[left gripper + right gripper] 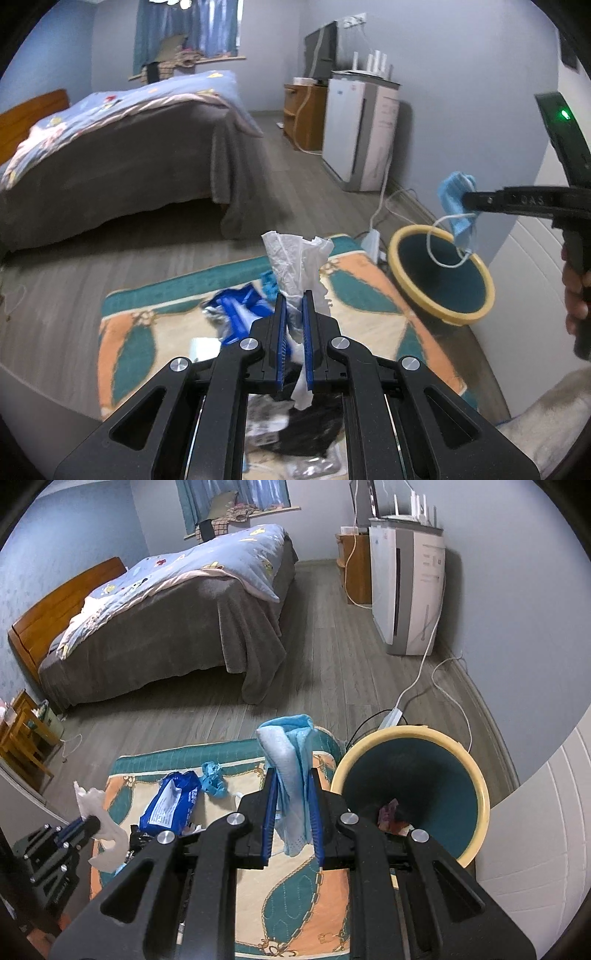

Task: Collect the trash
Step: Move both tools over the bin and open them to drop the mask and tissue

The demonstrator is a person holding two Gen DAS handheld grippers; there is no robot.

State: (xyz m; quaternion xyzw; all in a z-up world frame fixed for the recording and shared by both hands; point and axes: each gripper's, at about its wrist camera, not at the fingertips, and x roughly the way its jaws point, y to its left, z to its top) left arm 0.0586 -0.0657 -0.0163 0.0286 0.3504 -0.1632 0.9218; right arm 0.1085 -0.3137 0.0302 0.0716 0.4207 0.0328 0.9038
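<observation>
Right wrist alone shows scraps (pixel 391 814) inside the bin (pixel 476 782).

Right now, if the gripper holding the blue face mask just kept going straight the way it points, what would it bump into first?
Probably the patterned rug. The right gripper, shut on the blue face mask, points down at the rug's far part, just left of the yellow-rimmed bin. Depth is unclear, so it might clip the bin's rim.
</observation>
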